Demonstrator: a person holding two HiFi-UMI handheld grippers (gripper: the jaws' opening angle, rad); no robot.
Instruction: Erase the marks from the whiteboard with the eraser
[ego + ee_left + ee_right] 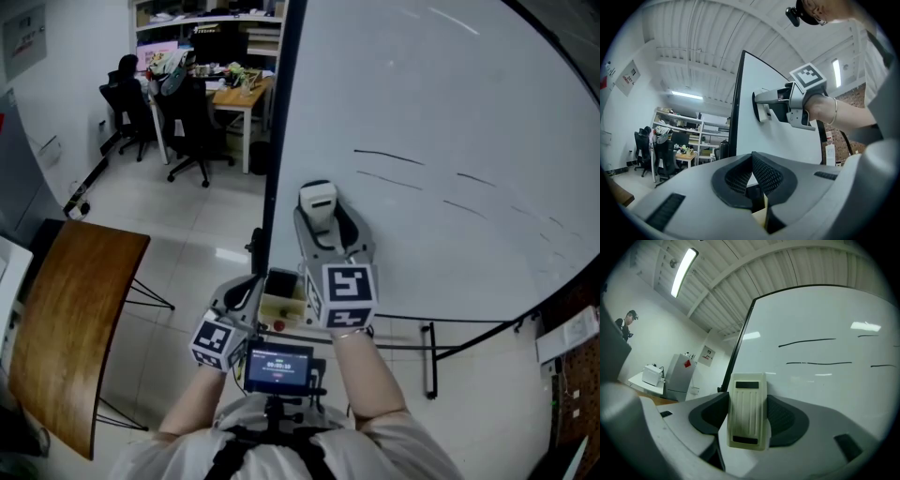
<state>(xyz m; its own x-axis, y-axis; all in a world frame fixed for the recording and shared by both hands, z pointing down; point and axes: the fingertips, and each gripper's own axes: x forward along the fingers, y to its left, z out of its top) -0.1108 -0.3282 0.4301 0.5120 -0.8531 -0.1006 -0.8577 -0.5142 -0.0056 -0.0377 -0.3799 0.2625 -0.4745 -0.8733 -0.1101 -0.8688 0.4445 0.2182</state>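
A cream eraser point(317, 200) is pressed flat against the whiteboard point(450, 84) near its left edge, with my right gripper point(326, 223) shut on it. In the right gripper view the eraser point(747, 411) sits between the dark pads, and thin black lines point(806, 341) run across the board above and to the right of it. Those marks point(388, 157) lie to the right of the eraser. My left gripper point(242, 292) hangs low beside the board's dark edge, and its jaws point(751, 176) are shut on nothing. From there I see the right gripper point(761, 107) with the eraser on the board.
A brown wooden table point(66, 319) stands at lower left. Black office chairs point(192, 122) and a cluttered desk point(239, 94) are at the back. The board's stand bar point(429, 361) runs along the floor. A person point(626, 324) stands far left.
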